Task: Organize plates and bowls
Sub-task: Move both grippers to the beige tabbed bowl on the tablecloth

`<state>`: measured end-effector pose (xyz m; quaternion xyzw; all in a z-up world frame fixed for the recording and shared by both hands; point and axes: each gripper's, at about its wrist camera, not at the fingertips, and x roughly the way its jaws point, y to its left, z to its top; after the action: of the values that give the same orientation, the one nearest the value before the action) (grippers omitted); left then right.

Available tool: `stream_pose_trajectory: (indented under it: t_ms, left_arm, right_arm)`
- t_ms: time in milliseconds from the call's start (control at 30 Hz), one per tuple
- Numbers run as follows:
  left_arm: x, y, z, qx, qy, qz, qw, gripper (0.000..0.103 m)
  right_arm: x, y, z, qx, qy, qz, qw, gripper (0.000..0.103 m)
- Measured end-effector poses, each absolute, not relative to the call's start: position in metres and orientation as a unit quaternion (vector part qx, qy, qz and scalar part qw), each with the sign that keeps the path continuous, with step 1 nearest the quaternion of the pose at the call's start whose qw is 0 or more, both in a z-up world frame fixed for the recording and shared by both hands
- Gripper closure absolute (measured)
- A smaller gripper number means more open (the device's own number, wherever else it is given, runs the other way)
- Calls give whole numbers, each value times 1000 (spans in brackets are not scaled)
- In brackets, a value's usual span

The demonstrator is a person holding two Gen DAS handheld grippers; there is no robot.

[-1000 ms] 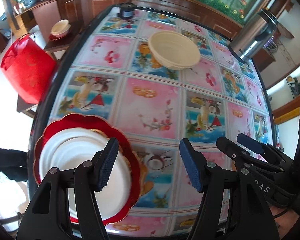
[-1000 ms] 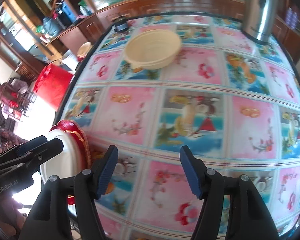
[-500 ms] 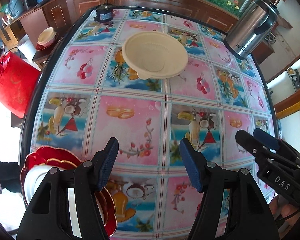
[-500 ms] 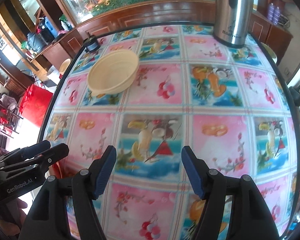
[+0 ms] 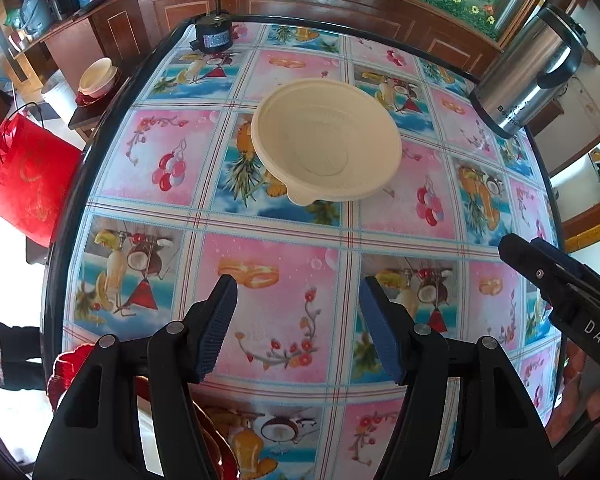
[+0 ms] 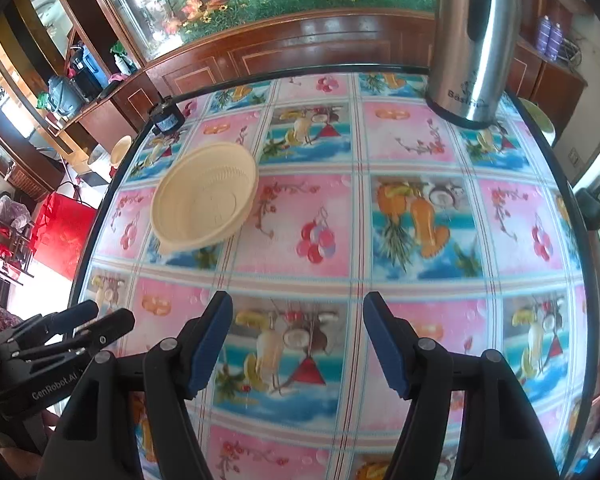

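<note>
While both hand-held grippers gape above the tablecloth, cream bowl vacant.

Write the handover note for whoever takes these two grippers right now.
Left gripper: open, empty, above the tablecloth short of the bowl.
Right gripper: open, empty, beside the left one, further right.
Cream bowl: upright and alone near the middle of the table, far side of both grippers, untouched.
Red plate: at the near left table edge, mostly hidden behind the left gripper; what lies on it cannot be seen now.
Done: nothing in hand.
Left: probably fetch the bowl and bring it to the plate stack.
</note>
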<state>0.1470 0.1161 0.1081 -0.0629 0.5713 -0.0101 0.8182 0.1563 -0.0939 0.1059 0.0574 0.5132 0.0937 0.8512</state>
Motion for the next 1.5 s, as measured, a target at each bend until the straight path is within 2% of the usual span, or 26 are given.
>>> stream_pose_trajectory:
  t_ms: [633,1500]
  left_arm:
    - [216,148,93,-109,582,9,806,39]
    - [251,157,58,-115,593,21,797,39]
  right_arm:
    - [216,-62,96,36,516,129,846,35]
    - [259,-42,74,19,532,134,836,37]
